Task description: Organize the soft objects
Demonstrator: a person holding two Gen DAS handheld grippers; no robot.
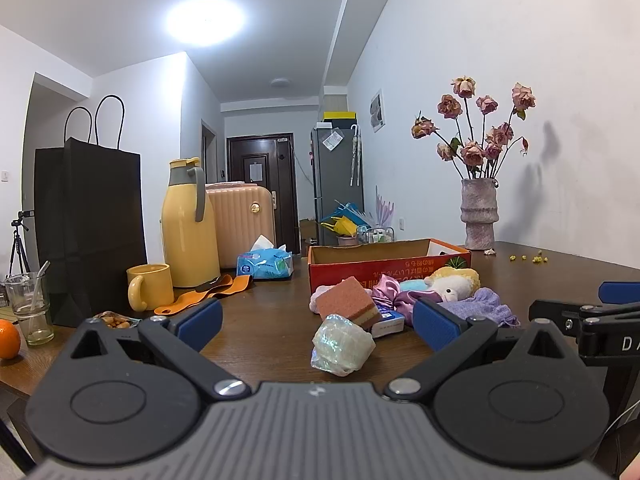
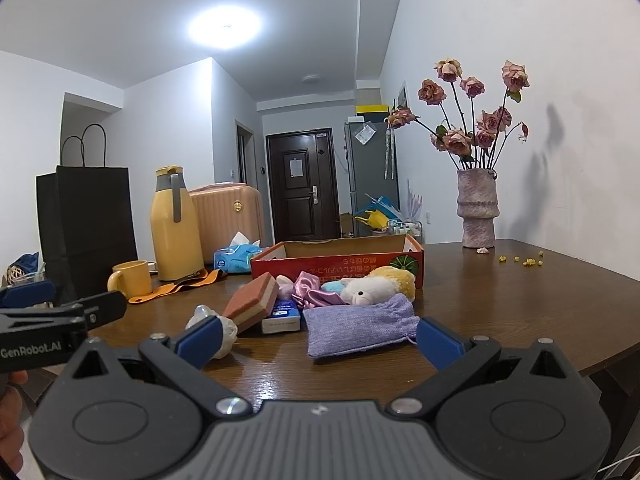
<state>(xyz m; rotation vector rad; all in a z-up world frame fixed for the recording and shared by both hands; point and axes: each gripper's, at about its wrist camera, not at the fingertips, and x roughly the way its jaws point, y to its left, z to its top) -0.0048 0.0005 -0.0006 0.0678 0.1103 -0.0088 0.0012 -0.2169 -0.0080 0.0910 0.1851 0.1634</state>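
Soft pile: heaped on the brown wooden table [image 2: 520, 280] just in front of the red cardboard box [image 2: 340, 264]; nothing of the pile shows inside the box, whose floor is hidden by its front wall
Sponge: pink-and-cream sponge block [image 1: 349, 306] tilted on its edge, leaning on a small blue-and-white packet [image 2: 282, 316]
Iridescent bundle: crinkled pearly wrapped lump [image 1: 341, 345] lying alone nearest the left tool, apart from the sponge; in the right view it is half hidden behind a blue pad
Pouch: lilac knitted drawstring pouch [image 2: 360, 326] flat on the table at the near right of the pile
Plush: white-and-yellow stuffed animal [image 2: 376, 286] on its side, touching the box front; a pink satin scrunchie [image 2: 310, 292] bunched beside it
Left tongs: left gripper [image 1: 316, 316] spread wide, blue pads well apart, holding nothing; the bundle sits in line between them but further out, untouched
Right tongs: right gripper [image 2: 320, 338] equally wide, empty; the pouch lies ahead between its pads, not touched
Left of the pile: orange strap [image 1: 200, 296], tissue pack [image 1: 265, 265], yellow mug [image 1: 149, 292], yellow thermos jug [image 1: 188, 220], black paper bag [image 1: 88, 216], drinking glass [image 1: 30, 304], an orange [image 1: 8, 338]
Right of the pile: ribbed vase of dried roses [image 2: 478, 210] by the wall; yellow crumbs [image 2: 528, 260] near it
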